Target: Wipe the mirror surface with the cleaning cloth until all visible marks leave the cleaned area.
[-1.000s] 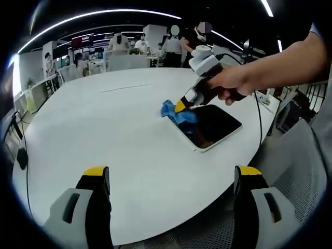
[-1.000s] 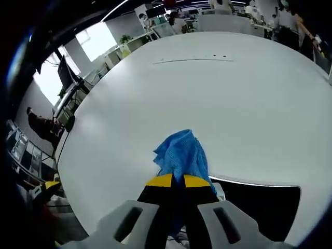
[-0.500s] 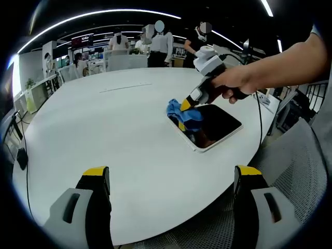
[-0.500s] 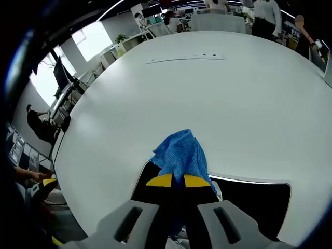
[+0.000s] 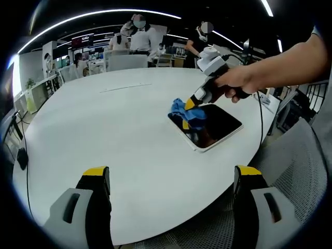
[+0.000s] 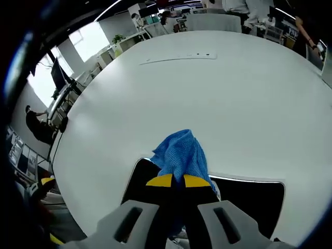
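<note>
The right gripper [image 6: 173,181] has its yellow-tipped jaws closed tight on a crumpled blue cleaning cloth [image 6: 180,154], which bunches out ahead of the tips. In the left gripper view the cloth [image 5: 188,113] is pressed onto the far corner of a flat rectangular mirror with a dark glass face and a white frame [image 5: 212,124], held there by the right gripper [image 5: 190,106] in a person's hand [image 5: 234,83]. The mirror [image 6: 259,194] lies flat near the edge of the round white bench [image 5: 114,129]. The left gripper [image 5: 171,179] hovers near the bench's near edge, well apart from the mirror, its jaws spread wide and holding nothing.
</note>
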A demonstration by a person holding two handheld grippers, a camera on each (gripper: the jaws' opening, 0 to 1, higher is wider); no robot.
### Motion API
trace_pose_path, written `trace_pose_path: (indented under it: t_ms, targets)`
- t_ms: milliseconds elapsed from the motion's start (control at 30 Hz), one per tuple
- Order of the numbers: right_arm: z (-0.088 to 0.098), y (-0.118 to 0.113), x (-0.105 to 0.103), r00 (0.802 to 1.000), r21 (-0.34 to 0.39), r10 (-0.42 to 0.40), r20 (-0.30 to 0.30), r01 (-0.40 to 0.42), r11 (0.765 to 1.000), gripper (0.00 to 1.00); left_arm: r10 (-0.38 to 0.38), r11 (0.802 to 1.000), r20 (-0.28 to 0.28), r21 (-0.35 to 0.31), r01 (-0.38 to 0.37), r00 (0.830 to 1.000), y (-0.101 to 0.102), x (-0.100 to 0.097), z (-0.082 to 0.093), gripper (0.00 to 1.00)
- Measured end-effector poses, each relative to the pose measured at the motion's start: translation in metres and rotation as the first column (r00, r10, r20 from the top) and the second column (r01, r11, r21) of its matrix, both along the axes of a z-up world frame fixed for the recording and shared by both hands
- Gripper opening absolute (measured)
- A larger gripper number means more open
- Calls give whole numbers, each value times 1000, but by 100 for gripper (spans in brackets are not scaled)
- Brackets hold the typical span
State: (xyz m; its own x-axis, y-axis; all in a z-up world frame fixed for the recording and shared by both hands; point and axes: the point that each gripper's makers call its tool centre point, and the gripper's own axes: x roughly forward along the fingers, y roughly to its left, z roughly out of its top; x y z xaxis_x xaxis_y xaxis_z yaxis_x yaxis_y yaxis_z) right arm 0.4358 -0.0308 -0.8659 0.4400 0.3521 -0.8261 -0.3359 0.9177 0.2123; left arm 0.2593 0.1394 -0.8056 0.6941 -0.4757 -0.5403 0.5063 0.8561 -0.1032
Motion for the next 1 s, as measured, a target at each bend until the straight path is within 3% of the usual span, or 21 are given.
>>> trace_pose_path:
  t_ms: [433, 1000]
  targets:
    - [0, -1, -7, 999, -8, -24, 21, 24, 1000, 0, -7, 1000, -2, 8, 7, 1000, -1, -1, -1, 98]
    - [0, -2, -37, 999, 0, -33, 11, 33, 999, 0, -13, 1000, 3, 3, 13, 1000, -2, -1, -1, 98]
